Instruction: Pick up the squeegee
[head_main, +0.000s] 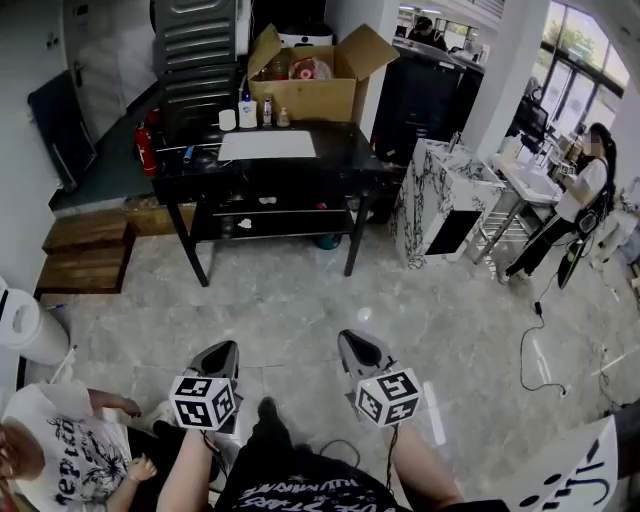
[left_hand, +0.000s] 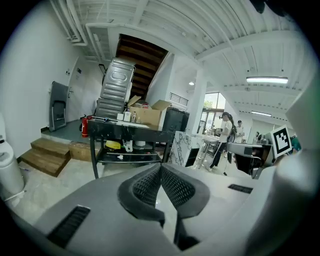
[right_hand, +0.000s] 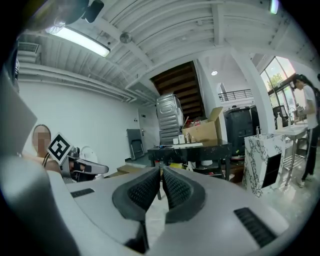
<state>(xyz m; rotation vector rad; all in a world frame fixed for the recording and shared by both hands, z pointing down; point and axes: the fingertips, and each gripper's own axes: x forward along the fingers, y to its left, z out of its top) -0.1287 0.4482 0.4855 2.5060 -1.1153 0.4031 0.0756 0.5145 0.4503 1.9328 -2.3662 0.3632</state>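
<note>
My left gripper (head_main: 222, 352) and right gripper (head_main: 358, 342) are held low over the marble floor, side by side, both shut with nothing between the pads. They point toward a black table (head_main: 200, 170) that stands well ahead. In the left gripper view the left gripper (left_hand: 161, 167) has its tips touching; in the right gripper view the right gripper (right_hand: 161, 172) is the same. A thin tool with a blue part (head_main: 188, 151) lies on the table's left part, too small to tell whether it is the squeegee.
On the table are a white sheet (head_main: 267, 145), small bottles (head_main: 247, 112) and an open cardboard box (head_main: 305, 85). A marble cabinet (head_main: 445, 200) stands to its right, wooden steps (head_main: 85, 245) to its left. One person (head_main: 60, 450) sits at lower left, another (head_main: 580, 195) stands far right.
</note>
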